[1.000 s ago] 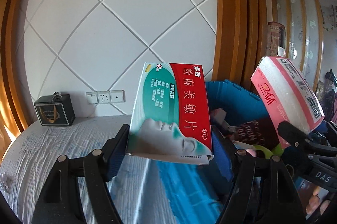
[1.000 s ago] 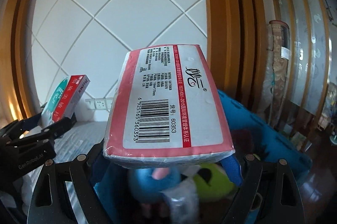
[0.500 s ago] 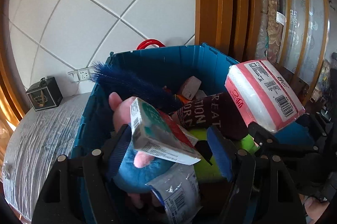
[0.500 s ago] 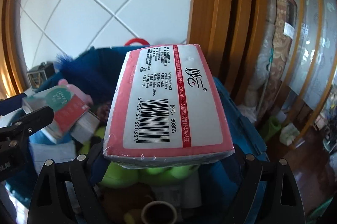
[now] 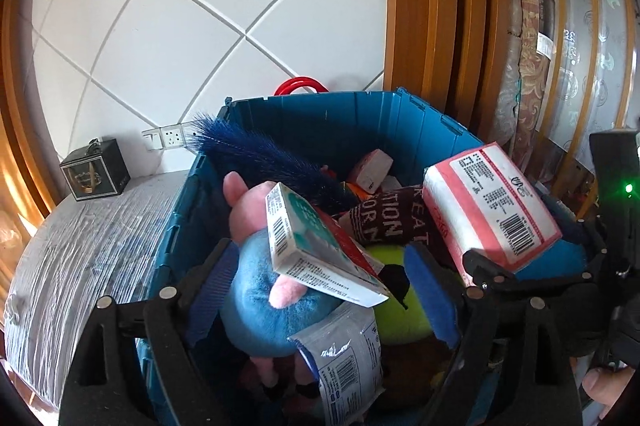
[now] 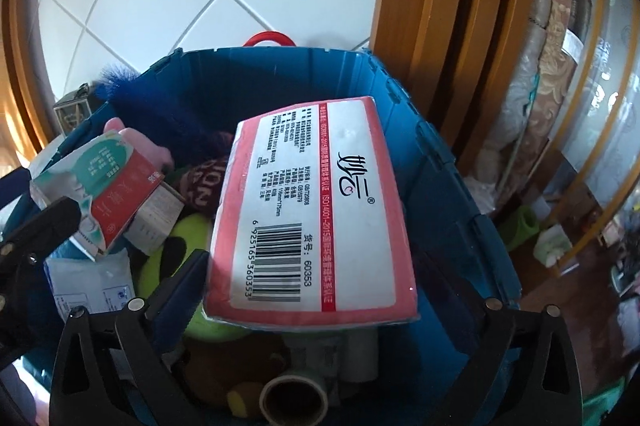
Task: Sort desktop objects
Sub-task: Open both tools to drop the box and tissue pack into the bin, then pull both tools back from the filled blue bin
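Over an open blue storage bin (image 5: 400, 113) crowded with toys and packets, the left gripper (image 5: 320, 290) stands with its jaws spread apart, a green-and-red medicine box (image 5: 316, 246) lying tilted between them on a blue plush toy (image 5: 264, 306); whether either pad touches the box cannot be told. To its right, the right gripper (image 6: 320, 290) has its jaws parted too, the pink tissue pack (image 6: 316, 218) sitting askew between them above the bin's contents, its barcode facing the camera. A grey tabletop (image 5: 80, 246) adjoins the bin.

Medicine box (image 5: 320, 246) and tissue pack (image 6: 316, 214) tilted over blue bin (image 5: 360, 117).
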Available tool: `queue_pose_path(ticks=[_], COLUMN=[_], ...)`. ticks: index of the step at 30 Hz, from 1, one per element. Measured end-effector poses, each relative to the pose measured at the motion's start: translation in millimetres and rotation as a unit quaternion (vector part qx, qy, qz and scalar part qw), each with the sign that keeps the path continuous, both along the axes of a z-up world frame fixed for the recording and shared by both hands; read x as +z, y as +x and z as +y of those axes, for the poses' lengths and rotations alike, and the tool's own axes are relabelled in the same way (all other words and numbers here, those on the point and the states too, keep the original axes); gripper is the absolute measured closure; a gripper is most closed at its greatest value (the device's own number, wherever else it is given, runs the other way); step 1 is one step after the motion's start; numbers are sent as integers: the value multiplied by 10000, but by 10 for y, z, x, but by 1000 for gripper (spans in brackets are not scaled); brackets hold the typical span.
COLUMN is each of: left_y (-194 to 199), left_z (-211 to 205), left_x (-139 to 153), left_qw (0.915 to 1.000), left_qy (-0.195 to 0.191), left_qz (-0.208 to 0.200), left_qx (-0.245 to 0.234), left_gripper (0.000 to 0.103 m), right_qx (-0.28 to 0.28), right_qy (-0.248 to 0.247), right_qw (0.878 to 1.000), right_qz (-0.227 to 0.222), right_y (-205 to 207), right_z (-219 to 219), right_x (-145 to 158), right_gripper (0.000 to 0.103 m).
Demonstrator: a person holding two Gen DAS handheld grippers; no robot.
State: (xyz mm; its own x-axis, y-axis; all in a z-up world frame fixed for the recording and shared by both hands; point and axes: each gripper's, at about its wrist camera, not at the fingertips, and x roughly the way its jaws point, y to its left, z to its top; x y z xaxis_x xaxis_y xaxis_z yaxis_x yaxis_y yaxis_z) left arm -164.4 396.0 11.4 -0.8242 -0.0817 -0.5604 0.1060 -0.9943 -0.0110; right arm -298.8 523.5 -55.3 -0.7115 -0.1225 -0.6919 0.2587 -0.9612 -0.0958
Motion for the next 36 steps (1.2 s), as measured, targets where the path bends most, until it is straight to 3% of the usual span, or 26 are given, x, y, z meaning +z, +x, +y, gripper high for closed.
queue_pose_path(ticks=[4,11,26,36], left_y=[189,576,1342,1640], left_z=[-26,-36,-109,-126], left_x=[100,239,225,207], left_qw=[9996,9985,9972,9968], left_qy=[69,52,129,265], left_qz=[279,538,573,443], left_qx=[10,-119,-457,-603], left_gripper=[4,1,1,1], right_qx=[78,64,-369,-477], right_qy=[-46,-257,-522,-472], right_qw=[9998,9982,9948,9954], right_qz=[150,537,791,680], right_y=[163,652,1636,2018], right_z=[55,203,176,119], right_x=[48,258,445,413], right_gripper=[0,0,0,0])
